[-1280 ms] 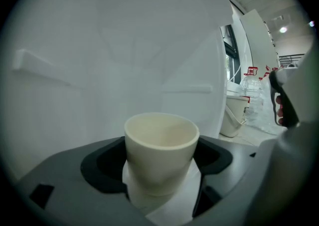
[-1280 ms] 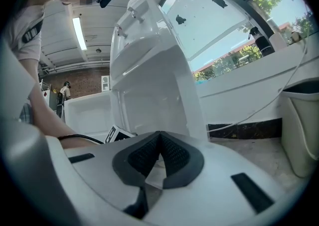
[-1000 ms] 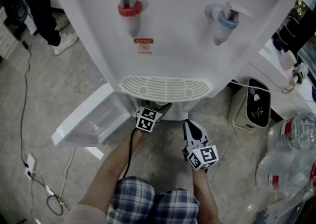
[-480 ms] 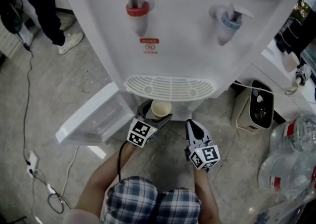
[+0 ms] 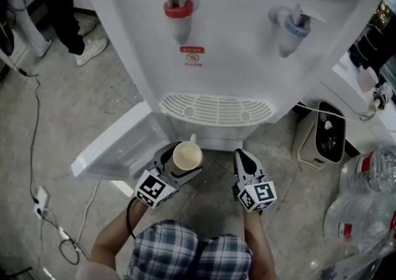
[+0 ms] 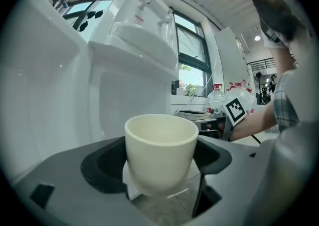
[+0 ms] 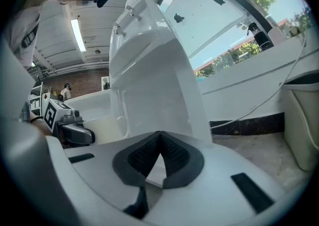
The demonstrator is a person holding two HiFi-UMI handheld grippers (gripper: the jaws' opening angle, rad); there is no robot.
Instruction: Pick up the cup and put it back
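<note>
A cream cup stands upright and empty between the jaws of my left gripper, which is shut on it. The cup is held out in front of the white water dispenser, below its drip grille. My right gripper hangs beside it on the right, shut, its pads meeting with nothing between them. The dispenser's lower cabinet door stands open to the left.
A red tap and a blue tap sit on the dispenser's front. Large water bottles lie at the right, next to a beige bin. Cables run over the floor at the left. A person's legs stand far left.
My left gripper has drawn back from under the dispenser toward me, bringing the cup out into plain sight. The right gripper has stayed almost still.
</note>
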